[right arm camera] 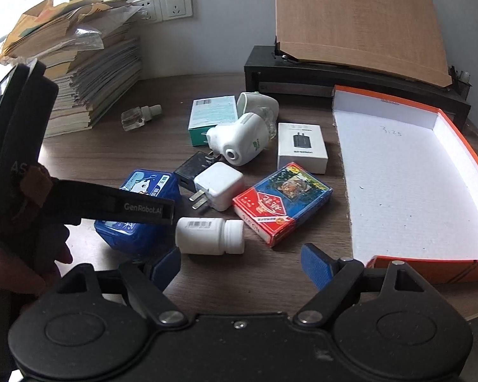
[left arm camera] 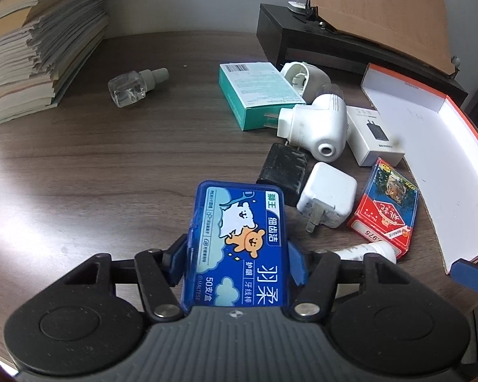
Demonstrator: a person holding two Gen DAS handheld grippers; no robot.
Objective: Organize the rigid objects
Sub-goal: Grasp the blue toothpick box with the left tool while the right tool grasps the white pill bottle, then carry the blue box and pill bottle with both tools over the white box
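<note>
Left wrist view: the left gripper (left arm camera: 237, 254) has its blue pads pressed on both long sides of the blue floss box (left arm camera: 235, 245), so it grips the box, which sits at the near edge of the clutter on the wooden desk (left arm camera: 111, 165). Just right of the box lie a black charger (left arm camera: 283, 172) and a white charger (left arm camera: 328, 199), touching each other. Farther right a card pack (left arm camera: 385, 208) lies beside the open orange tray (left arm camera: 430, 146). A white plug-in heater (left arm camera: 318, 127) rests against a green carton (left arm camera: 255, 92) at the far side, and a small glass bottle (left arm camera: 133, 87) lies alone on the left, near a stack of books (left arm camera: 32, 54).

Right wrist view: the right gripper (right arm camera: 240, 267) stands wide open and holds nothing. A white pill bottle (right arm camera: 210, 235) lies on its side just beyond the fingers, between the floss box (right arm camera: 137, 235) and the card pack (right arm camera: 282, 202). The tray (right arm camera: 462, 146) is empty, on the right. The left gripper's body hides much of the floss box here, so whether the box is lifted off the desk is hard to tell.

Risks: the grip sits near the box's near end, so the far end could tip or slide out when lifted. Swinging it right toward the tray could knock the chargers or the pill bottle, which would roll. The two grippers are close and could collide.
</note>
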